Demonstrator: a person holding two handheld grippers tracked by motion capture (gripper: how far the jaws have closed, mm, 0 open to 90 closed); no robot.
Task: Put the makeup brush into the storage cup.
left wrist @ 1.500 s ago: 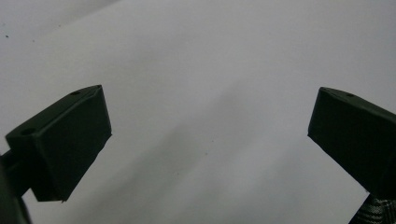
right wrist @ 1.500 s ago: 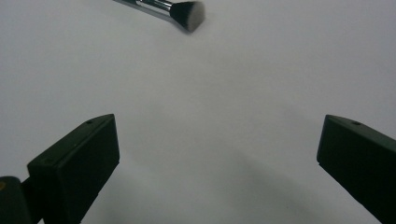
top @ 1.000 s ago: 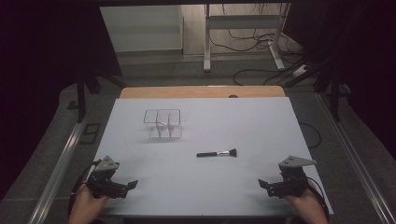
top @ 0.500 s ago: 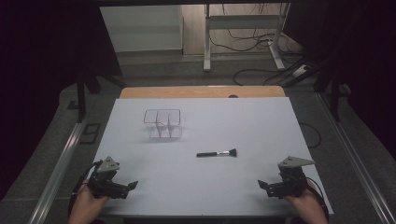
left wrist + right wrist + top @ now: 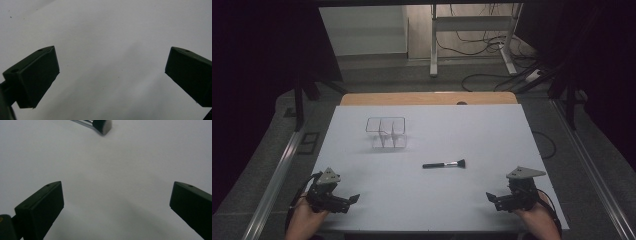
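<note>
A black-handled makeup brush lies flat near the middle of the white table, bristles pointing right. Its bristle end appears at the top of the right gripper view. A clear divided organiser box stands behind it to the left. My left gripper rests open at the front left corner, jaws wide apart over bare table, nothing between them. At the front right corner my right gripper is open too, pointing inward, well short of the brush.
A wooden strip borders the table's far edge. Metal rails run along both sides. Beyond the table are a frame's legs and loose cables on the floor.
</note>
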